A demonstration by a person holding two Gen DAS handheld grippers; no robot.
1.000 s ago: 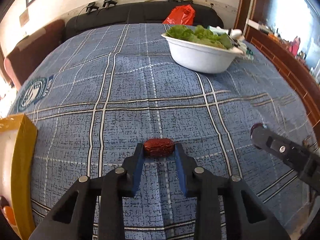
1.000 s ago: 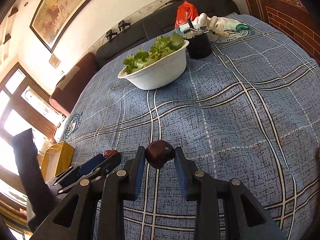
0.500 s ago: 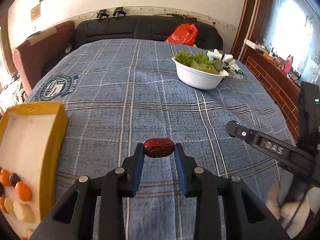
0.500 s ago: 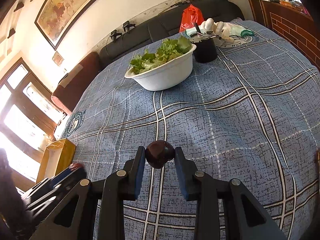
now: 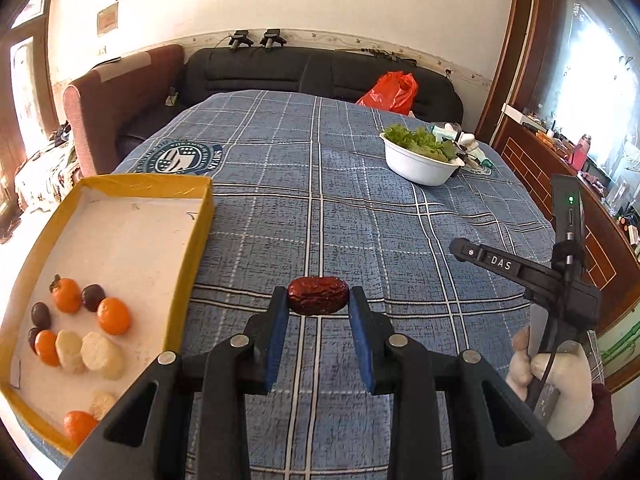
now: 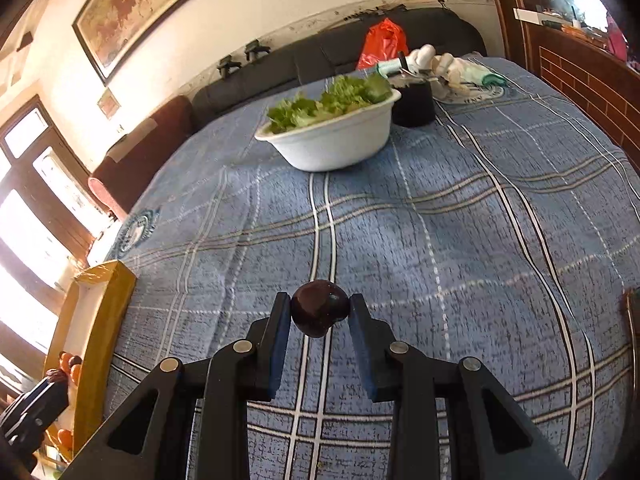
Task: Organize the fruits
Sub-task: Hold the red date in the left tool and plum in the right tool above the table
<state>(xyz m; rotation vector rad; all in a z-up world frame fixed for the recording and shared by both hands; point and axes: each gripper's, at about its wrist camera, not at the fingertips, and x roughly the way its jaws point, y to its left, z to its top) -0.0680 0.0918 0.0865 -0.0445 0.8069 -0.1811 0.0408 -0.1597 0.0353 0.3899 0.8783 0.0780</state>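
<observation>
— over the blue plaid tablecloth (image 5: pixel 360 216), what does the left gripper (image 5: pixel 318 312) carry?

— a wrinkled, glossy dark-red date (image 5: pixel 318 295), oblong, pinched end to end between the blue pads, held clear above the woven cloth.

— and the right gripper (image 6: pixel 320 314)?

— clamped on a smooth, round, dark purple fruit (image 6: pixel 319 312), almost black, with a small sheen on top. it too hangs above the cloth.

— where does the sorted fruit lie?

— at the left, a shallow cardboard tray (image 5: pixel 200 216) with yellow walls and a white floor sits on the cloth. near its close end lie small orange fruits (image 5: pixel 114 316), pale chunks (image 5: pixel 100 356) and a few dark round ones (image 5: pixel 93 297).

— how do the hands sit?

— both grippers tilt downward. in the left wrist view a white-gloved hand (image 5: pixel 560 380) wraps the right tool's handle at the lower right.

— anything further back?

— a white bowl (image 6: pixel 332 140) of leafy greens, well apart from both fruits.
</observation>
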